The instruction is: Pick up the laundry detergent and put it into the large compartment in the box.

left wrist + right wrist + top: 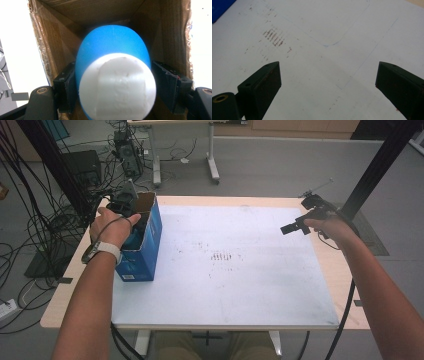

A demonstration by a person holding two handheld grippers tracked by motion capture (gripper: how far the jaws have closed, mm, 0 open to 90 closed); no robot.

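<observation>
A blue cardboard box (148, 251) stands open-topped at the left edge of the white mat (225, 280). My left gripper (131, 222) reaches down into it. Inside the box (172, 30) lies a blue rounded object with a white end (113, 75), between the jaws of the left gripper (113, 86). The jaws stand close beside it on both sides and appear slightly off it, so the gripper is open. My right gripper (290, 228) hovers over the mat's far right side. In its own view the right gripper (328, 82) is wide open and holds nothing.
The wooden table (345, 270) rims the mat. Faint reddish marks (222, 256) stain the mat's middle. Black frame posts (375, 170) rise at the far corners. Cables and equipment (125, 150) lie on the floor behind and to the left.
</observation>
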